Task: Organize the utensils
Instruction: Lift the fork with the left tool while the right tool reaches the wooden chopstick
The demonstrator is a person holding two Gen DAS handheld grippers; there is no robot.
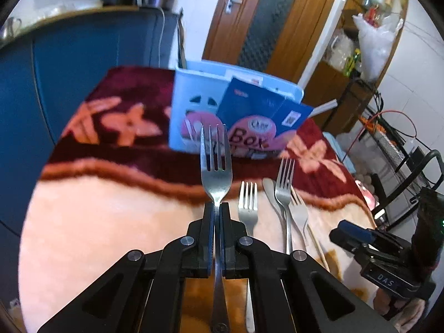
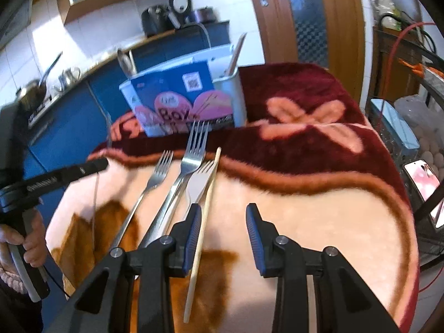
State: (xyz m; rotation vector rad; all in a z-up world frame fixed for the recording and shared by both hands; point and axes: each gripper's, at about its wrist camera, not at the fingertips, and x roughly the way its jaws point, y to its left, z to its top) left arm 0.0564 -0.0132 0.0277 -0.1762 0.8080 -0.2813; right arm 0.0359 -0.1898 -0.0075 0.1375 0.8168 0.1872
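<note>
My left gripper (image 1: 217, 208) is shut on a steel fork (image 1: 216, 166), held above the blanket with its tines pointing at the light blue utensil box (image 1: 194, 97). Several forks (image 1: 248, 205) and a wooden chopstick (image 1: 313, 236) lie on the blanket to its right. In the right wrist view my right gripper (image 2: 223, 211) is open and empty above the blanket. The loose forks (image 2: 191, 152) and the chopstick (image 2: 206, 208) lie just left of its left finger (image 2: 194, 222). The box (image 2: 183, 97) stands at the back, holding a spoon and another utensil.
A red and cream flowered blanket (image 2: 319, 194) covers the table. Blue kitchen cabinets (image 1: 83, 69) stand to the left, a wooden door (image 1: 263, 14) behind. A wire rack (image 1: 402, 152) and a phone (image 2: 424, 177) are at the right edge. The left gripper body (image 2: 55, 177) shows at left.
</note>
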